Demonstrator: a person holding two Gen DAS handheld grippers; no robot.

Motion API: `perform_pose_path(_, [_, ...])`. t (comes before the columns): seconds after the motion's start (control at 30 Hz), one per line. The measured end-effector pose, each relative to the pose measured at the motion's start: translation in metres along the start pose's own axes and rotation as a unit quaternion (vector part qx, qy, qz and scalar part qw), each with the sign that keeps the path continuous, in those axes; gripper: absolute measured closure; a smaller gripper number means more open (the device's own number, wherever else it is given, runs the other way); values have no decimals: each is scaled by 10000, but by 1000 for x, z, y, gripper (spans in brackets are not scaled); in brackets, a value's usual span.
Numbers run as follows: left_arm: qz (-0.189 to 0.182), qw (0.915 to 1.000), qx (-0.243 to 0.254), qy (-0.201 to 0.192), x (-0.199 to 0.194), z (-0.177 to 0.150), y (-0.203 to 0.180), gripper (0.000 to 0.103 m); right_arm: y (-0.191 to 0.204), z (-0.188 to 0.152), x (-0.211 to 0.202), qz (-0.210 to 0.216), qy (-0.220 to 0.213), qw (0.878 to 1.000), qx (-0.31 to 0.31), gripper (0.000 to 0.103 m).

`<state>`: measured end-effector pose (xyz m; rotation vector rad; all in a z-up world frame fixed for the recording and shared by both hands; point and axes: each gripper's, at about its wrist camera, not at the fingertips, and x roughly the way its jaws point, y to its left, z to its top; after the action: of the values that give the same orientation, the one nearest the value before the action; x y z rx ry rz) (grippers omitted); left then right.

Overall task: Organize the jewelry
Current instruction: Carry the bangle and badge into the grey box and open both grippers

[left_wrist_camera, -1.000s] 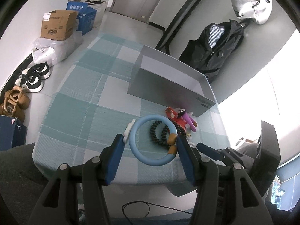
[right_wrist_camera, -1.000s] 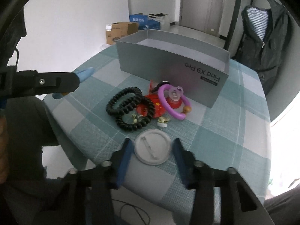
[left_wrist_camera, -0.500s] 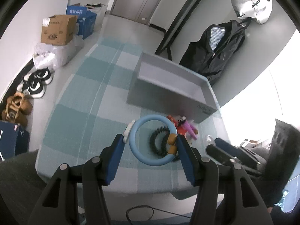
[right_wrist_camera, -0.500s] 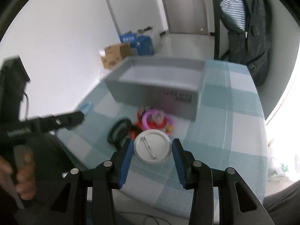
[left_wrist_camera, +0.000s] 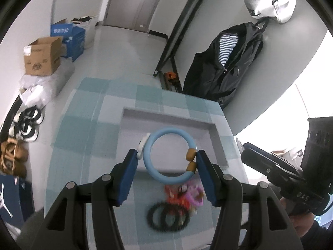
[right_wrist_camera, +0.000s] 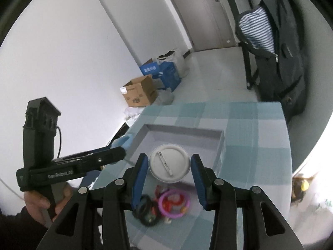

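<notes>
In the centre of the left wrist view, the left gripper [left_wrist_camera: 168,160] is clamped on a light blue bracelet [left_wrist_camera: 169,154], held above the open grey box [left_wrist_camera: 133,125]. In the lower middle of the right wrist view, the right gripper [right_wrist_camera: 169,167] grips a white round badge [right_wrist_camera: 169,163] over the same box. Black bead bracelets [left_wrist_camera: 168,215] and a pink ring [right_wrist_camera: 173,203] lie on the checked tablecloth [left_wrist_camera: 83,129], near the bottom of both frames.

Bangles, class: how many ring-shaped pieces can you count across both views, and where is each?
4. Blue ring in the left tongs above the box; pink ring and two black bead bracelets on the table. More may be hidden.
</notes>
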<state>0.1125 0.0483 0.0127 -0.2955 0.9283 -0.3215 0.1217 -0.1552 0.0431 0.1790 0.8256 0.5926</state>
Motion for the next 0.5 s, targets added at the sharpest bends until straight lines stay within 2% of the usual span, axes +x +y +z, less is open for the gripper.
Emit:
perform_pose_path(0.23, [35,9995,250,196,28,18,-2,51,-6,26,29,207,169,9996,-94,62])
perform_pose_path(0.5, [58,9984,316,474,52,20,4,51,-19,27,61,211,474,9986,64,62])
